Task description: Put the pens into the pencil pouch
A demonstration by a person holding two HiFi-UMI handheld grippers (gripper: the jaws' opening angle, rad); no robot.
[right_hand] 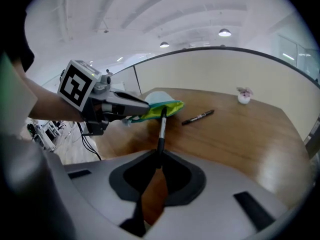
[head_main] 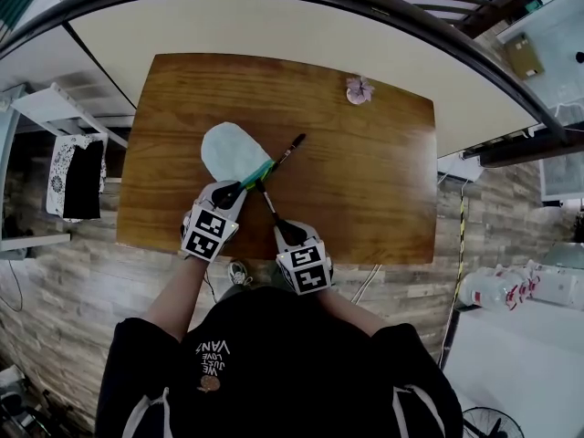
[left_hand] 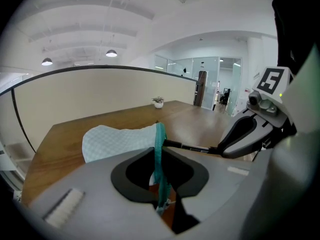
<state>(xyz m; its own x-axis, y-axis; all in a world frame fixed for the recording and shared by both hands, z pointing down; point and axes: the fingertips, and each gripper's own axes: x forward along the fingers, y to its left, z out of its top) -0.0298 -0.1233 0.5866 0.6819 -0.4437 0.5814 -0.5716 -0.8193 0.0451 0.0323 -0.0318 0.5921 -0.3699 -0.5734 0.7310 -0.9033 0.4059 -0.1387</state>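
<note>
A pale blue pencil pouch (head_main: 230, 150) lies on the wooden table (head_main: 365, 190), its teal and green mouth (head_main: 262, 172) facing me. My left gripper (head_main: 239, 190) is shut on the pouch's teal edge (left_hand: 160, 151) and holds it lifted. My right gripper (head_main: 278, 219) is shut on a black and silver pen (right_hand: 161, 129). That pen's tip touches the open mouth (right_hand: 165, 107) of the pouch. A second black pen (head_main: 292, 144) lies loose on the table just right of the pouch, also visible in the right gripper view (right_hand: 198, 117).
A small pink flower ornament (head_main: 359, 89) stands near the table's far edge. A curved white partition (head_main: 274, 26) runs behind the table. Both grippers work close to the table's near edge, in front of the person's dark shirt (head_main: 265, 354).
</note>
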